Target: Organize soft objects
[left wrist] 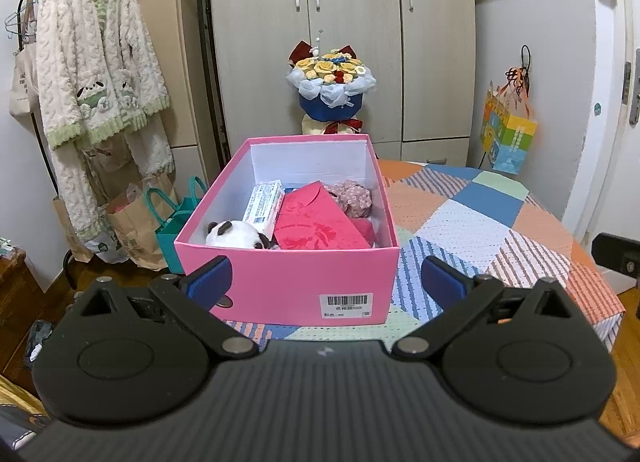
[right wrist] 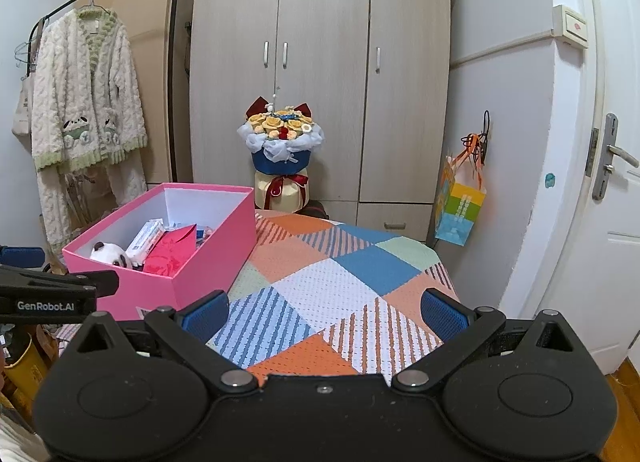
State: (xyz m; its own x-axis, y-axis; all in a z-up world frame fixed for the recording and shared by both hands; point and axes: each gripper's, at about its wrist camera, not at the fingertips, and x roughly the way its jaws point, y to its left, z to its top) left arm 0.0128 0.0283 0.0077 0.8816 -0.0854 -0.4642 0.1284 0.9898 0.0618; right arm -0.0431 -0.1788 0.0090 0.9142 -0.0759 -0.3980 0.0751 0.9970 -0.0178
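An open pink box stands on the patchwork cloth of a round table. Inside lie a panda plush, a red envelope, a white packet and a floral pink fabric bundle. My left gripper hovers open just before the box's near wall, nothing between its fingers. In the right wrist view the pink box sits at the left, with the panda plush visible in it. My right gripper hangs open and empty over the cloth, to the right of the box.
A flower bouquet stands behind the table, in front of a wardrobe. A fluffy robe hangs on a rack at left, paper bags beneath it. A colourful gift bag hangs on the wall near a door at right.
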